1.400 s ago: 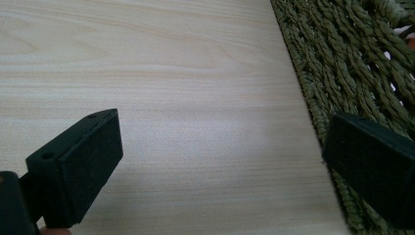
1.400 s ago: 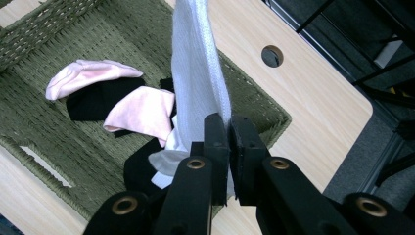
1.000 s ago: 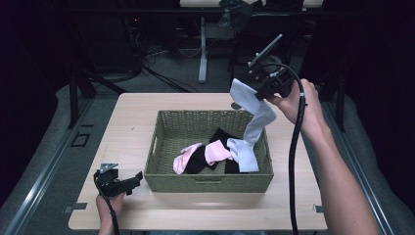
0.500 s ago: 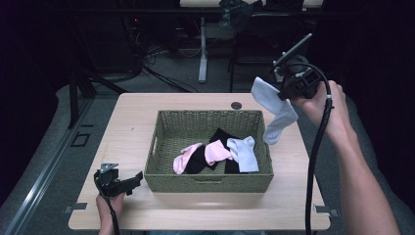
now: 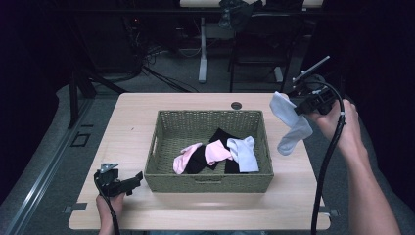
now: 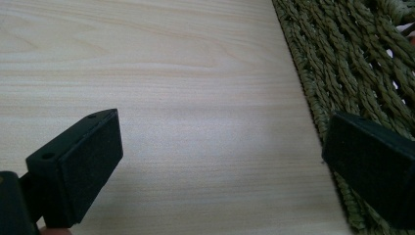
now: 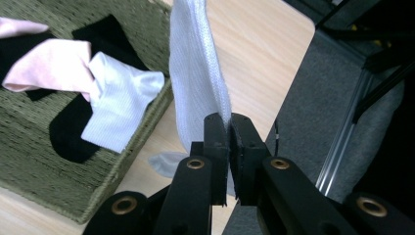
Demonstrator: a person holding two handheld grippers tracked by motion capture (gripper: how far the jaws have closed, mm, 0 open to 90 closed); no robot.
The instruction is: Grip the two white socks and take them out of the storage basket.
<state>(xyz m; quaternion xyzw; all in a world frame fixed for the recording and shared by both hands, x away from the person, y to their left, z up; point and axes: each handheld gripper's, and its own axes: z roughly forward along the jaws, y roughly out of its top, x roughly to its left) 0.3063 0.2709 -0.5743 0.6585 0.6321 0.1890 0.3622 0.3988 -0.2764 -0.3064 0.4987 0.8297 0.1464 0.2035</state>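
A pale blue-white sock (image 5: 289, 123) hangs in the air beside the basket's right wall, pinched in my right gripper (image 5: 302, 108). The right gripper view has the sock (image 7: 198, 78) dangling from the closed right gripper (image 7: 228, 122), above the table's right edge. A green woven basket (image 5: 165, 131) sits mid-table and holds pink socks (image 5: 217, 151), black socks (image 5: 223, 135) and another pale sock (image 5: 245, 153). My left gripper (image 5: 134, 178) rests low on the table by the basket's front left corner, open, with bare wood between its pads (image 6: 83, 166) and basket weave (image 6: 342, 63) to one side.
The light wood table (image 5: 132, 122) has free surface left of the basket and along the front. A small dark round hole (image 5: 236, 105) lies behind the basket. Grey floor (image 7: 342, 98) drops off beyond the table's right edge. Dark chairs and cables stand behind.
My right gripper has carried the pale sock up out of the basket and rightward past its right wall. The left gripper has stayed put.
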